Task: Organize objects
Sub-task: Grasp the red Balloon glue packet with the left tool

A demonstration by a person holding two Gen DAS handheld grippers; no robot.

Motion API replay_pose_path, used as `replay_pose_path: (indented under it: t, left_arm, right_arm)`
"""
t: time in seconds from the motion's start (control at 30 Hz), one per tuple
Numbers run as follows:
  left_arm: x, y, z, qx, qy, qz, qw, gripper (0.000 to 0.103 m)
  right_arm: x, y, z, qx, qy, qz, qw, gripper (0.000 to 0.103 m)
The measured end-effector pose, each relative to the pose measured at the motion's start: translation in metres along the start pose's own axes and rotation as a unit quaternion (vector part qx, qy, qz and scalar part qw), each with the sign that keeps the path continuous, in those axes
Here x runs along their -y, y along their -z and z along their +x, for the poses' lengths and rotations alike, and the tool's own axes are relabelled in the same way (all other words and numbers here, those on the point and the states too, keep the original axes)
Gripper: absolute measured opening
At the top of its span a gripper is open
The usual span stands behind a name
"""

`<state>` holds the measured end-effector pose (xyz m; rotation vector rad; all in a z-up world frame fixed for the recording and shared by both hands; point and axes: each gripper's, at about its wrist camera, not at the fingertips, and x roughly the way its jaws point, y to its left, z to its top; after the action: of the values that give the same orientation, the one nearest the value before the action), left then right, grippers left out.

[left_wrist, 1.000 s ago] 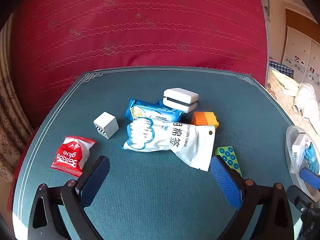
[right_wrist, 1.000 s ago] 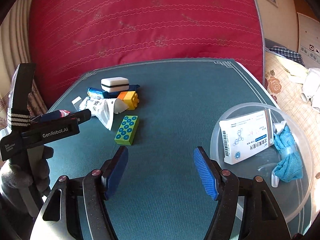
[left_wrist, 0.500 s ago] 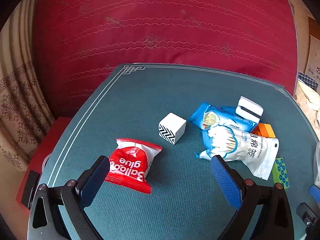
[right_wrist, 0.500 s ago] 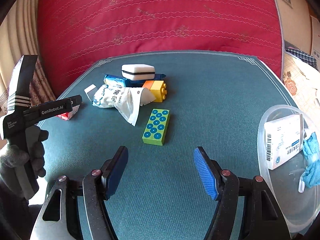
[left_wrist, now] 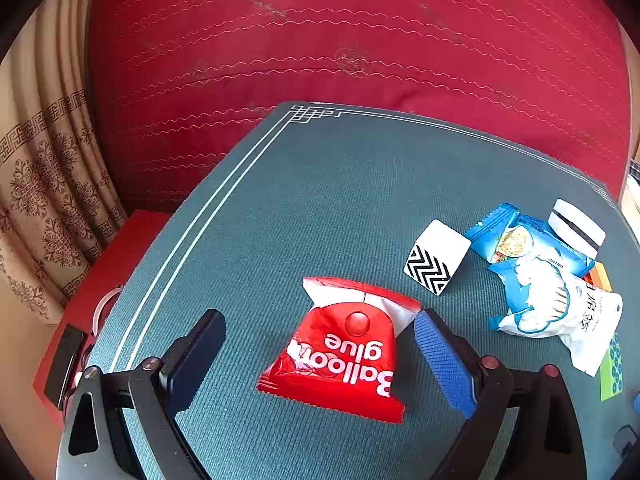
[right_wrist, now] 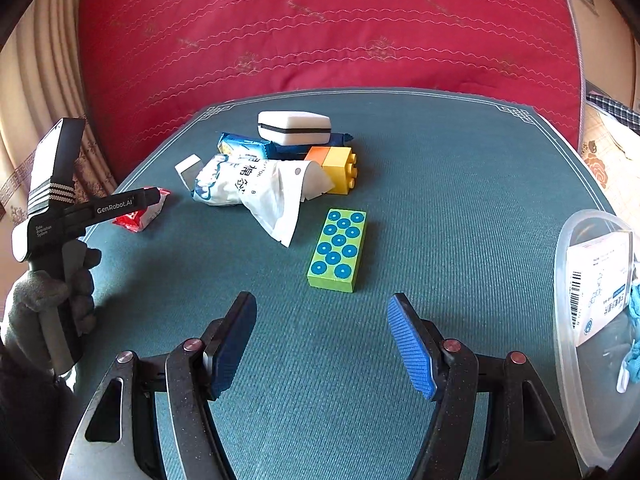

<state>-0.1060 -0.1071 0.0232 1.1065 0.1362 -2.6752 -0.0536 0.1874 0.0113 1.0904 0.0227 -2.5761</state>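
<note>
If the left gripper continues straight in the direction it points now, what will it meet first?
Most likely the red Balloon glue packet. It lies on the green mat between the open fingers of the left gripper, nearer the blue pad on the right. The jaws have just been closing slightly; neither pad clearly touches it yet.

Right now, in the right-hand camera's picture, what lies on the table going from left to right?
Red packet → white cotton swab bag → green dotted block → clear plastic bowl.

A red "Balloon glue" sachet (left_wrist: 344,344) lies flat between the left gripper (left_wrist: 316,356)'s open fingers, nearer the right one, while a green block with blue dots (right_wrist: 338,250) lies flat just ahead of the right gripper (right_wrist: 322,344).
</note>
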Motion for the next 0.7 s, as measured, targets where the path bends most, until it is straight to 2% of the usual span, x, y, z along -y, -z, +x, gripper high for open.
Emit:
replay_pose_path:
  t: [0.1, 0.17, 0.3, 0.43, 0.7]
  left_arm:
    - [0.007, 0.001, 0.002, -0.006, 0.008, 0.019, 0.9998, 0.088]
    - [0.011, 0.001, 0.007, -0.019, 0.014, 0.029, 0.9993, 0.074]
    - [0.010, 0.001, 0.012, -0.028, 0.030, 0.035, 0.9985, 0.058]
    - [0.011, 0.004, 0.007, -0.020, 0.033, 0.039, 0.9985, 0.053]
    - [0.006, 0.008, -0.008, -0.006, 0.042, 0.017, 0.9989, 0.053]
  right_arm:
    - [-0.001, -0.002, 0.004, -0.005, -0.005, 0.002, 1.000, 0.069]
    - [-0.002, -0.004, 0.007, -0.006, -0.008, 0.003, 1.000, 0.069]
    - [-0.004, -0.008, 0.011, -0.007, -0.010, 0.005, 1.000, 0.069]
    - [-0.004, -0.012, 0.017, -0.011, -0.013, 0.014, 1.000, 0.069]
    - [-0.001, -0.024, 0.030, -0.012, 0.000, 0.027, 1.000, 0.068]
